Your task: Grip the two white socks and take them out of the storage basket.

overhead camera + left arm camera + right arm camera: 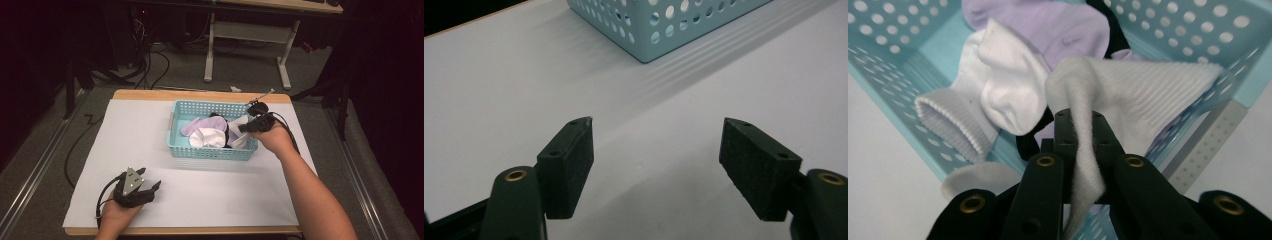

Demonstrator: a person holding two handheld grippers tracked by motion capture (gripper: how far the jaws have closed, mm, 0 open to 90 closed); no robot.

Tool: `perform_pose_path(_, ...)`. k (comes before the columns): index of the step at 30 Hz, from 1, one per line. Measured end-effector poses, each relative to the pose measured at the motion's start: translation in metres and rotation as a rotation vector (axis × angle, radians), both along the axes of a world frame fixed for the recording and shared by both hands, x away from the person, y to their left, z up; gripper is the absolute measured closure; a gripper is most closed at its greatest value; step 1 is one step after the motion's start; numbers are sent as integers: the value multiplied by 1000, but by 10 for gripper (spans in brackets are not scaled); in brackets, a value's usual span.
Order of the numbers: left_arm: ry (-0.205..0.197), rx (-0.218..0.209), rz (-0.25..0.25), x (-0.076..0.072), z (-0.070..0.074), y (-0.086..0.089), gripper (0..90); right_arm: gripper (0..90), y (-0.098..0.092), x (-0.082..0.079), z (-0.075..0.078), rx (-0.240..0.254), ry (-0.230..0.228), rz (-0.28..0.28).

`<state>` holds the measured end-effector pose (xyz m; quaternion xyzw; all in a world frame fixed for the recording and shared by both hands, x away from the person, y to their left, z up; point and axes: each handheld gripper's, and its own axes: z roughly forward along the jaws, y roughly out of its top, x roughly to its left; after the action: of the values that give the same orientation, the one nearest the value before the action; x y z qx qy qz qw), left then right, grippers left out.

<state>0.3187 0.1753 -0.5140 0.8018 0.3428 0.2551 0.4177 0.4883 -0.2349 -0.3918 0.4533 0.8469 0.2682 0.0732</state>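
A light blue perforated basket (186, 107) stands on the white sheet at mid table and holds several socks: a lilac one (194, 125), a white one (207, 137) and a black one (220, 119). My right gripper (242, 128) hangs over the basket's right end, shut on a ribbed white sock (1143, 90) pinched between its jaws and lifted off the pile. In the right gripper view the lilac sock (1058, 25) and the other white sock (993, 85) lie below. My left gripper (148, 179) rests near the front left of the sheet, open, nothing between its pads (569, 165).
The white sheet (150, 130) covers most of the wooden table (145, 94). The basket's corner (644, 35) lies ahead of the left gripper. Behind the table stand a white desk frame (285, 60) and floor cables (150, 60).
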Motion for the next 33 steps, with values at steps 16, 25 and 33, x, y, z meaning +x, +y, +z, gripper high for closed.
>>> perform_pose_path(16,-2,-1,2,0,0,-1,305,859,-9,-8,39,89,-76,2)
perform_pose_path(25,-4,2,0,0,0,0,306,859,-10,-12,54,99,-111,5)
perform_pose_path(33,0,3,0,0,0,-1,305,858,-10,-26,59,98,-118,23)
